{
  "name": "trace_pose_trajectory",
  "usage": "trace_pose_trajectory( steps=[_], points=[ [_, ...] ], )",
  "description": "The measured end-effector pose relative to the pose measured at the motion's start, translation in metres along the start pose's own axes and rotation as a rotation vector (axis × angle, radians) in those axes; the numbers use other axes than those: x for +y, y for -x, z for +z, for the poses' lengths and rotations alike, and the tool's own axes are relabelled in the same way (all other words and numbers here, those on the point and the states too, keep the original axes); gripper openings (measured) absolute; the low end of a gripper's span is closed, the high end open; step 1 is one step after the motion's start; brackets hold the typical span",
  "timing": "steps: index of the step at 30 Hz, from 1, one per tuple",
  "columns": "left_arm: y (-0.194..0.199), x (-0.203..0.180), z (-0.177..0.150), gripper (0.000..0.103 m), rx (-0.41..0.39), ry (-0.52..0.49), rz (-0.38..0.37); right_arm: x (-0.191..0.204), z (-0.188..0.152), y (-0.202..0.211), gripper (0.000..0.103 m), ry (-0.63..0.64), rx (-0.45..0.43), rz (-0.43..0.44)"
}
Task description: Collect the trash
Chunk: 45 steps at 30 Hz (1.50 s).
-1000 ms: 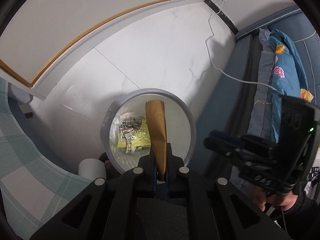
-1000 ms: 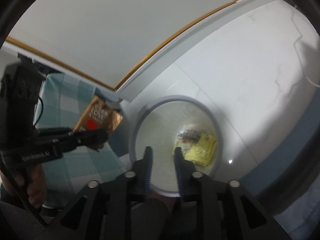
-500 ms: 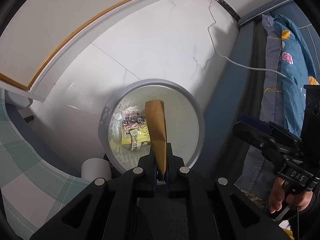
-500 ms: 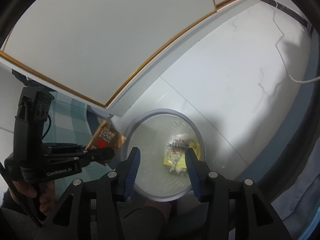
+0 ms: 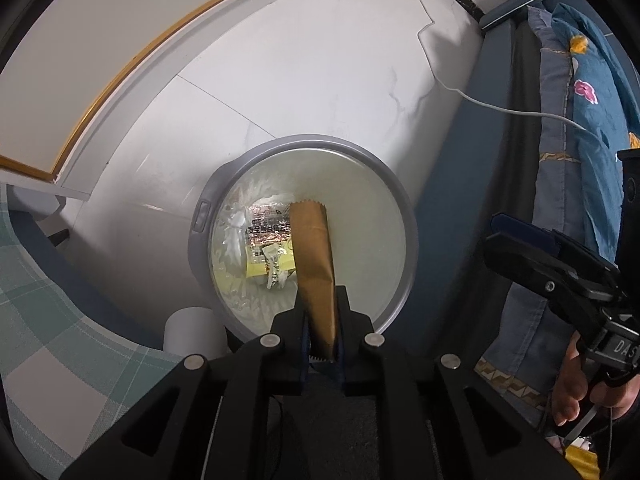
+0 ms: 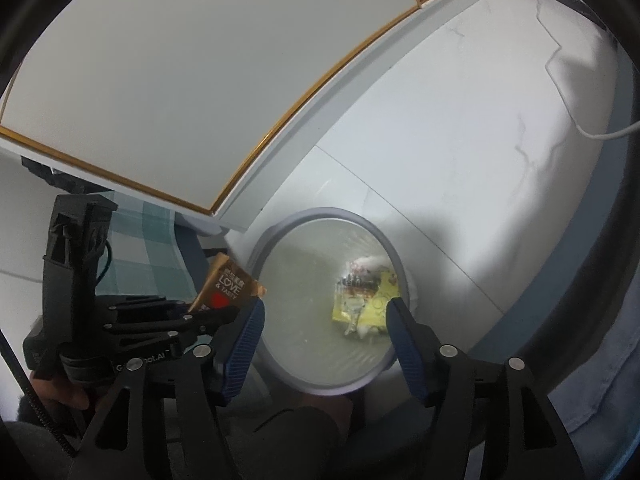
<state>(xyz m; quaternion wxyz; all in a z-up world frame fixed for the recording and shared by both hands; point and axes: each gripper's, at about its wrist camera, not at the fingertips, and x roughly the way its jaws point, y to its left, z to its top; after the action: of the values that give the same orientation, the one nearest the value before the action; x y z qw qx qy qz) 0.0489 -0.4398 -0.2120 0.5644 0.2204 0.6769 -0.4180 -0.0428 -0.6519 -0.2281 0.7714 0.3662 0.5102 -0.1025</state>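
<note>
Two grippers over the bin (image 5: 404, 216): right gripper (image 6: 324, 312) has spread, empty and still opening, above the wrappers (image 6: 366, 294) now in the bin, while left gripper (image 5: 322, 320), starting to open, still pinches the brown packet (image 5: 314, 264) over the bin, so release looks next.

My left gripper (image 5: 323, 334): black printed frame, silver screws, blue ribbed pads. Right gripper (image 6: 324, 322): same build, wide blue ribbed pads (image 6: 245, 334), four silver screws across the lower frame. White lettering on the left unit's body, lower left of right view. Black coiled cable (image 6: 38, 404) at bottom left there. Dark sleeve at lower right of left view.
</note>
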Motion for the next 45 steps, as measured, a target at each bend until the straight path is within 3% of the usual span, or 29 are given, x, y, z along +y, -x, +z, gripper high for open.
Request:
trace_pose_trajectory(
  steps=[4, 6, 8, 10, 16, 20, 24, 32, 35, 45],
  points=[
    [0.002, 0.002, 0.0, 0.015, -0.01, 0.028, 0.024, 0.002, -0.001, 0.0, 0.07, 0.008, -0.002, 0.004],
    [0.004, 0.002, -0.001, 0.024, -0.016, 0.03, 0.027, 0.0, 0.0, 0.001, 0.072, -0.021, 0.0, 0.02],
    [0.008, 0.001, -0.004, 0.044, -0.035, 0.03, 0.049, -0.001, 0.001, 0.002, 0.073, -0.036, -0.007, 0.012],
    [0.014, 0.0, -0.006, 0.05, -0.069, 0.026, 0.073, -0.001, 0.001, 0.005, 0.076, -0.04, -0.013, 0.004],
    [0.042, 0.001, -0.014, 0.052, -0.164, 0.06, 0.183, 0.004, -0.001, 0.019, 0.082, -0.034, -0.05, -0.028],
    [0.067, 0.004, -0.024, 0.062, -0.251, 0.093, 0.176, 0.015, -0.002, 0.03, 0.086, -0.02, -0.063, -0.017],
    [0.09, 0.004, -0.033, 0.062, -0.334, 0.112, 0.181, 0.032, -0.004, 0.044, 0.09, 0.019, -0.087, -0.006],
    [0.116, 0.003, -0.049, 0.062, -0.394, 0.121, 0.189, 0.057, -0.01, 0.072, 0.094, 0.067, -0.127, -0.002],
    [0.123, 0.002, -0.054, 0.062, -0.413, 0.128, 0.184, 0.062, -0.012, 0.081, 0.1, 0.077, -0.139, -0.013],
    [0.14, -0.001, -0.066, 0.062, -0.45, 0.139, 0.202, 0.074, -0.021, 0.099, 0.102, 0.104, -0.168, -0.016]
  ],
)
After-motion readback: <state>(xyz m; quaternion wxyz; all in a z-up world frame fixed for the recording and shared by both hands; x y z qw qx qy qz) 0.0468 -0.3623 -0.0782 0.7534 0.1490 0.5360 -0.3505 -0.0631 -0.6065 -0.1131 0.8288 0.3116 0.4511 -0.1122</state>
